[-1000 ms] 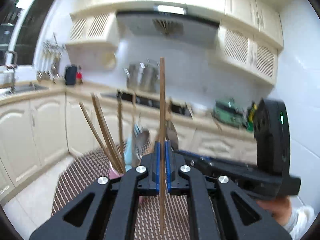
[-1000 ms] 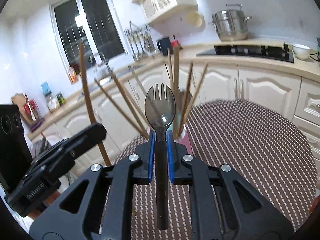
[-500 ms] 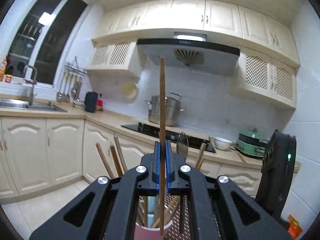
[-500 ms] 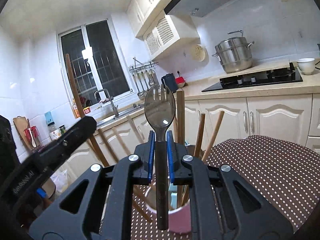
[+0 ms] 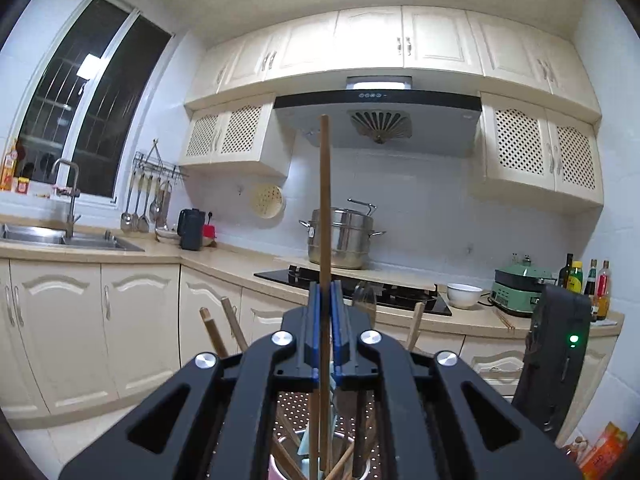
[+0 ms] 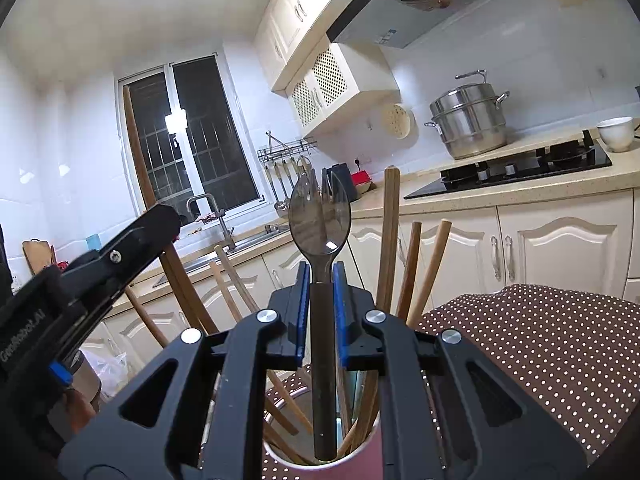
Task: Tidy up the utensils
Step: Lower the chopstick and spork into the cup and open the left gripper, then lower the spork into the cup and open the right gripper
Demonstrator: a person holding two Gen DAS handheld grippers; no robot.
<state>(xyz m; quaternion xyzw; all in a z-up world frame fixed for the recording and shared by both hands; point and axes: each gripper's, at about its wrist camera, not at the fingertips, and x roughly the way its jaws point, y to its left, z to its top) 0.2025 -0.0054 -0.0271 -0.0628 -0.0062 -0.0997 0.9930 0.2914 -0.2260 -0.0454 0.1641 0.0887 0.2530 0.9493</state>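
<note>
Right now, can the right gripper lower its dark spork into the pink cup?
Probably yes. The right gripper holds the spork upright with its lower end right at the pink cup mouth. Wooden chopsticks crowd the cup, but a gap seems open below.

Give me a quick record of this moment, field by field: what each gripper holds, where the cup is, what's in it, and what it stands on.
left gripper: shut on a wooden chopstick, upright
right gripper: shut on a dark plastic spork, tines up
pink cup: directly below both grippers
cup contents: several wooden chopsticks, leaning apart
surface: brown dotted tablecloth
spork's lower end: at the cup's mouth
</note>
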